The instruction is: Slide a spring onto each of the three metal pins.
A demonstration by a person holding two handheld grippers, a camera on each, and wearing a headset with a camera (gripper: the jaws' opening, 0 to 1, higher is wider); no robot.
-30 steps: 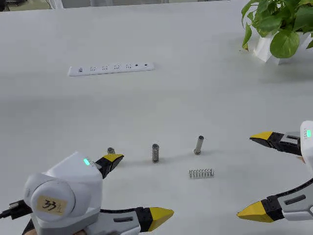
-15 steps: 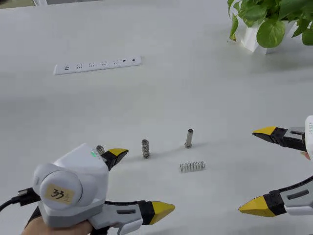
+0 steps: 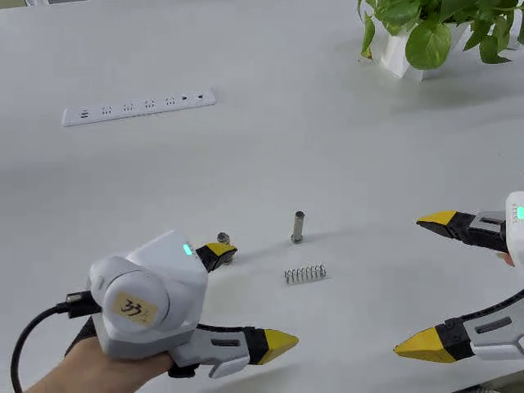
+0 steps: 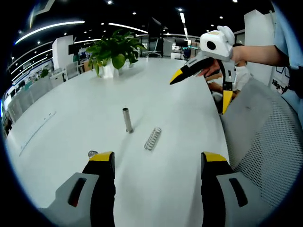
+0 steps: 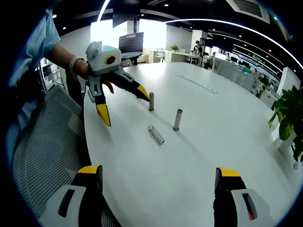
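Observation:
A bare metal pin (image 3: 298, 227) stands upright mid-table, with a loose spring (image 3: 304, 273) lying just in front of it. Left of them, a pin wearing a spring (image 5: 151, 101) stands beside the upper jaw tip of my left gripper (image 3: 248, 296), which half hides that pin (image 3: 223, 238) in the head view. The left gripper is open and holds nothing. In the left gripper view the bare pin (image 4: 127, 119) and the spring (image 4: 152, 138) lie ahead of the jaws. My right gripper (image 3: 426, 282) hovers open and empty at the right, well apart from the spring (image 5: 155, 134).
A white power strip (image 3: 139, 106) lies at the far left of the white table (image 3: 270, 155). A potted plant (image 3: 426, 33) stands at the far right corner. A grey mesh chair (image 5: 42, 156) sits at the table's near edge.
My left gripper has moved right toward the pins, so its upper jaw tip now sits against the spring-bearing pin and covers the leftmost one. The head camera has shifted; the right gripper has barely moved.

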